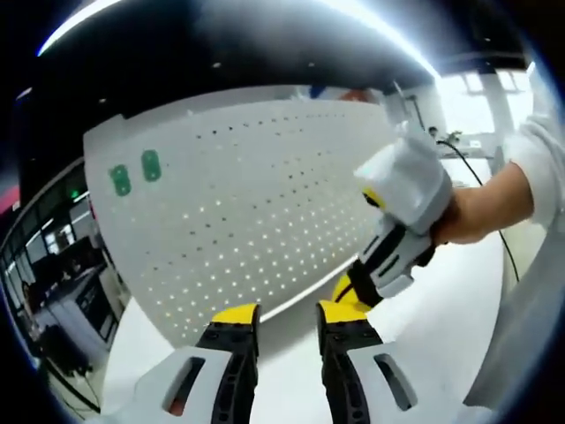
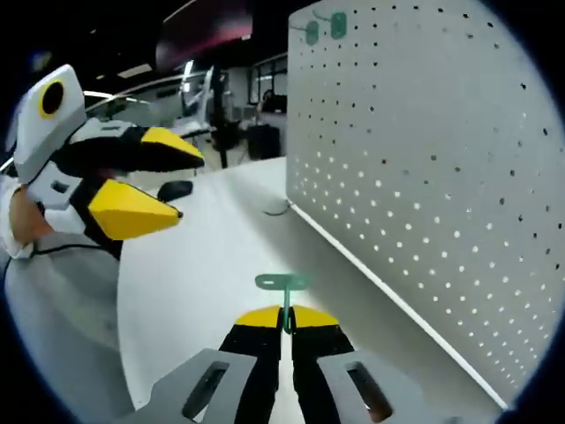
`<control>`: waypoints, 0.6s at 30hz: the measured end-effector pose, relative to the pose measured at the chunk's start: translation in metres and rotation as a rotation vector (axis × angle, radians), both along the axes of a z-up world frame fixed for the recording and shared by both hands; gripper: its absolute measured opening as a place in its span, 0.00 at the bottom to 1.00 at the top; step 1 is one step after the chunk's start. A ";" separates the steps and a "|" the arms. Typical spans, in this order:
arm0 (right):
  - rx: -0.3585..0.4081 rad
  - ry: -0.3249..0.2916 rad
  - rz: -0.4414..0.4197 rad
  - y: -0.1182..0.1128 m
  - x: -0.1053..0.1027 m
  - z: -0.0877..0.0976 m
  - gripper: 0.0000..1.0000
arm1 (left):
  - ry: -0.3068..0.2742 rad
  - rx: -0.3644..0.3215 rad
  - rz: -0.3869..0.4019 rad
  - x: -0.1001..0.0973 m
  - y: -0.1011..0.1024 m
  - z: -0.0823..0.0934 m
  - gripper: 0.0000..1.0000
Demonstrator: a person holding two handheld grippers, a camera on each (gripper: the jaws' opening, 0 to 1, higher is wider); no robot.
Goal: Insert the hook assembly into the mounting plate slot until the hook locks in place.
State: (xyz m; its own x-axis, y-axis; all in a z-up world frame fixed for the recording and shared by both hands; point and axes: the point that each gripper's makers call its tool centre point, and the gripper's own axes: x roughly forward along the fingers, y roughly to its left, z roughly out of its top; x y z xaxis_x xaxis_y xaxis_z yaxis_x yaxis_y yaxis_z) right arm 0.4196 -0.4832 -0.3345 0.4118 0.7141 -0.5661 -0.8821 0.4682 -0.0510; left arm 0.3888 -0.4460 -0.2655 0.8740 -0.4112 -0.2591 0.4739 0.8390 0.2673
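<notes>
A white pegboard plate (image 1: 265, 203) stands upright on the table, with two green hooks (image 1: 121, 179) hung near its upper left corner. My left gripper (image 1: 290, 314) is open and holds nothing, low in front of the board. A hand brings my right gripper (image 1: 346, 291) in from the right, its yellow tips close to my left jaw. In the right gripper view, my right gripper (image 2: 284, 318) is shut on a green hook assembly (image 2: 282, 287) that sticks up from the jaws. The pegboard (image 2: 424, 177) stands to its right, apart from the hook. The left gripper (image 2: 172, 185) is open at the left.
The white table (image 2: 203, 283) runs along the foot of the board. A small dark object (image 2: 175, 189) and a thin cable (image 2: 278, 210) lie farther back on it. A person's sleeve (image 1: 538, 159) is at the right. Office desks stand beyond.
</notes>
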 end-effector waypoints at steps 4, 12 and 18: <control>0.023 -0.030 0.018 0.008 -0.009 0.019 0.01 | 0.001 0.010 -0.010 -0.001 -0.002 -0.001 0.21; 0.039 -0.089 0.059 0.021 -0.029 0.044 0.01 | -0.009 0.068 -0.021 -0.002 -0.003 -0.004 0.13; 0.040 -0.117 0.074 0.025 -0.036 0.053 0.01 | -0.013 0.096 -0.017 -0.002 -0.002 -0.005 0.08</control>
